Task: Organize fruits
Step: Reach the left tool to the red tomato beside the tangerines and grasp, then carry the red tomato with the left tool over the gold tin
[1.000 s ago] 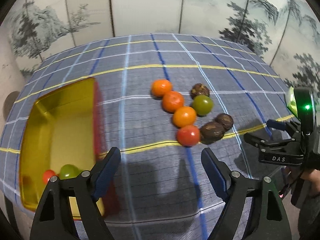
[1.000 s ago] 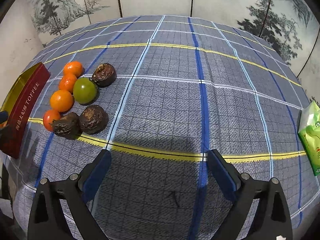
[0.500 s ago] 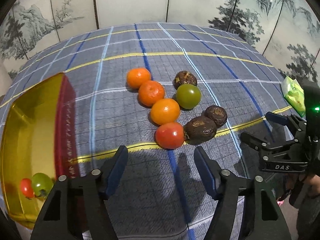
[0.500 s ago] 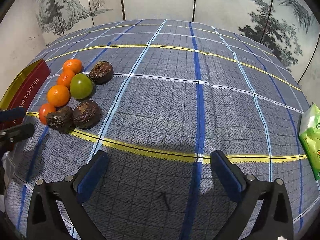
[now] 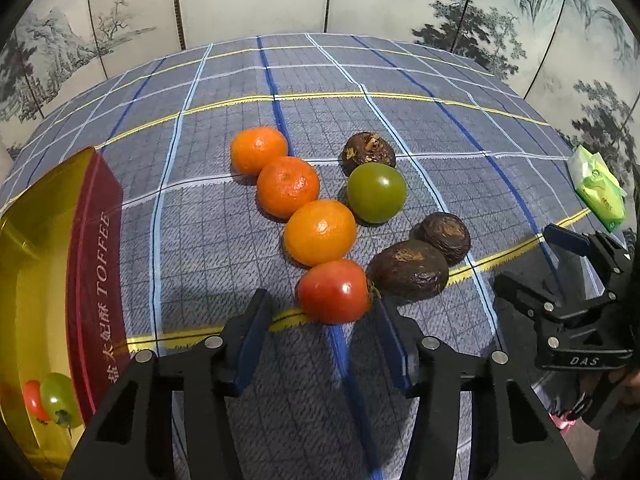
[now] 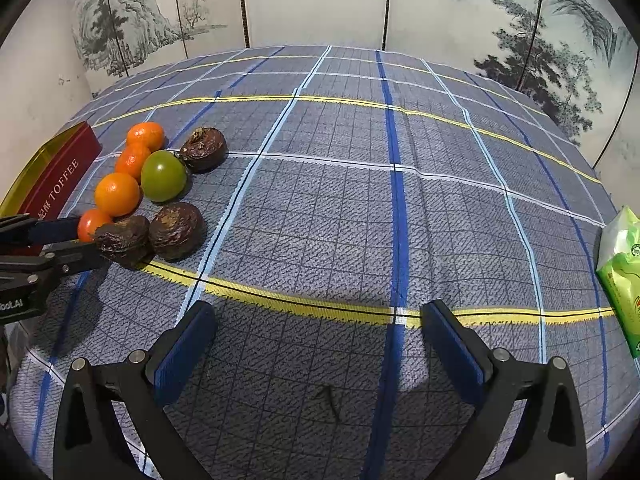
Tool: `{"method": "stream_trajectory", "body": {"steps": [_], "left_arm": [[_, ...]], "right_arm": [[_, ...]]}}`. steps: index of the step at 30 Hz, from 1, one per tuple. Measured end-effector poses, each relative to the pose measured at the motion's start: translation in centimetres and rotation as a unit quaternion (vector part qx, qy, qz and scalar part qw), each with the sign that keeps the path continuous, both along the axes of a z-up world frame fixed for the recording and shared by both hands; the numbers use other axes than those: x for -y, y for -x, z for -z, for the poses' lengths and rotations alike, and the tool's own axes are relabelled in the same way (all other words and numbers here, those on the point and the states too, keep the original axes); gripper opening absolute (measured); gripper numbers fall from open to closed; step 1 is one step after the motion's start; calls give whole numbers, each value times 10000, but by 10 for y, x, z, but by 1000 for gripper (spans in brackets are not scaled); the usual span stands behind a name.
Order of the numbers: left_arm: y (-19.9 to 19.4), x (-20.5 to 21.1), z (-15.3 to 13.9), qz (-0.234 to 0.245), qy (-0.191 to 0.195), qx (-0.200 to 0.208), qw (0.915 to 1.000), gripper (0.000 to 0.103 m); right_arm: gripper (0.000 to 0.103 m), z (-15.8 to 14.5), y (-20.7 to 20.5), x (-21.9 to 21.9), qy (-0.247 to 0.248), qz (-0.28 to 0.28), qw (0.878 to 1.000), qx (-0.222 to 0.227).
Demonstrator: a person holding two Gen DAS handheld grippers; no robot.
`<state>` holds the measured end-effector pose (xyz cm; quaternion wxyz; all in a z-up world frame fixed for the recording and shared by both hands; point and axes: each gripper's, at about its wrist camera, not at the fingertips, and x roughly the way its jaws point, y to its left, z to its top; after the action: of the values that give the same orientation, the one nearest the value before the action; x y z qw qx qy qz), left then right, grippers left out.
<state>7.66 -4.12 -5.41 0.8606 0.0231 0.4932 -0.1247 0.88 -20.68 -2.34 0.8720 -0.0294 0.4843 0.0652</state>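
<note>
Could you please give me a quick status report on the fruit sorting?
Left gripper open, lined up on red tomato. Right gripper open, idle over cloth. Two tomatoes in toffee tin. Dark fruit touching the red tomato's right side.

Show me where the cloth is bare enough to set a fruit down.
The widest bare stretch of cloth runs between the dark fruits and the green packet. A narrower strip lies between the toffee tin and the orange row. It is crowded around the red tomato, where the left gripper sits open.
</note>
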Motion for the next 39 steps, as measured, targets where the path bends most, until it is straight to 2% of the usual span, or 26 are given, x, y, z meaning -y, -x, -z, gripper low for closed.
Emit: {"method": "stream_trajectory", "body": {"steps": [4,23,39], "left_arm": [[0,2,-1,64,5,26,10000,37],[13,-21,-11,-233,171,-47,9996,36],[21,-64,-48,-625,338,185,9973,36]], "right_arm": [[103,0,2,0,-4,5,10000,27],[103,0,2,0,-7,32,10000,82],[103,0,2,0,-7,37,10000,87]]}}
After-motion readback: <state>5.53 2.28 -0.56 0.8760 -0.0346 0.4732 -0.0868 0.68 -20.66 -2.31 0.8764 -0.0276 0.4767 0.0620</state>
